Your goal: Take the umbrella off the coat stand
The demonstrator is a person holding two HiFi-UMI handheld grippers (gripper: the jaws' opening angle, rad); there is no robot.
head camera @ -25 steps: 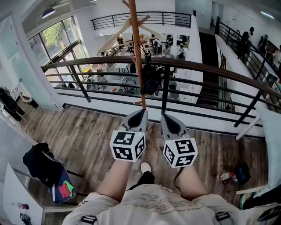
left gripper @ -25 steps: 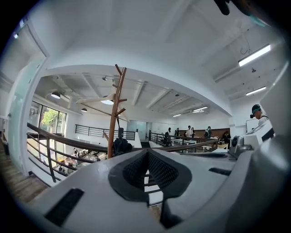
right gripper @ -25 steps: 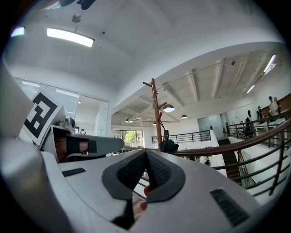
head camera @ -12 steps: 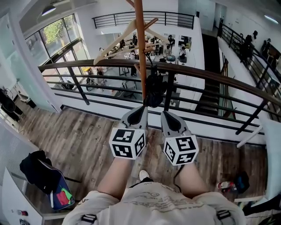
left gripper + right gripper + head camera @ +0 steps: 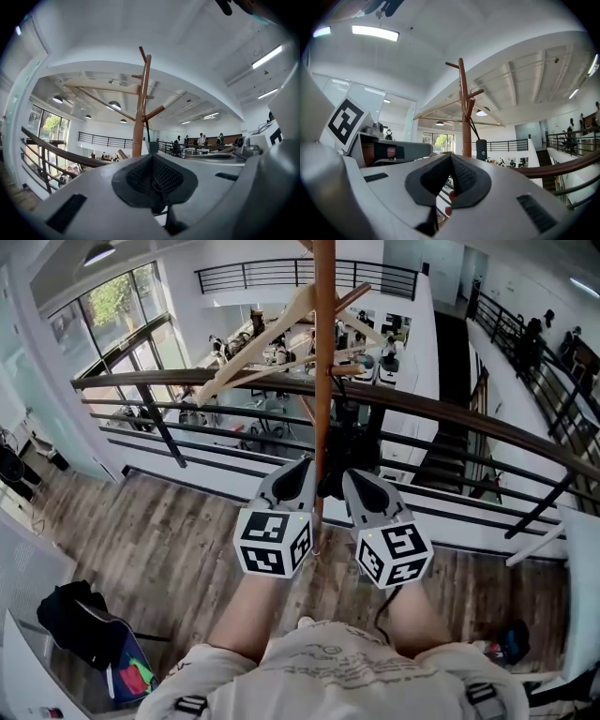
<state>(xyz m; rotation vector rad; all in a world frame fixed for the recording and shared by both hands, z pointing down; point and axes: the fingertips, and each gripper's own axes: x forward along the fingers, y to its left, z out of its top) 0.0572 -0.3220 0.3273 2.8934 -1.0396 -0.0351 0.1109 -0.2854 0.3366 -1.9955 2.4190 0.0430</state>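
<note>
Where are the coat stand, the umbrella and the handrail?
coat stand (image 5: 324, 352): head view, on the wooden pole.
umbrella (image 5: 481, 150): right gripper view, on its black folded body.
handrail (image 5: 187, 377): head view, on the brown top bar, left of the pole.

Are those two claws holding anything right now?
No. The left gripper and right gripper are both shut and empty; the umbrella hangs on the coat stand.
</note>
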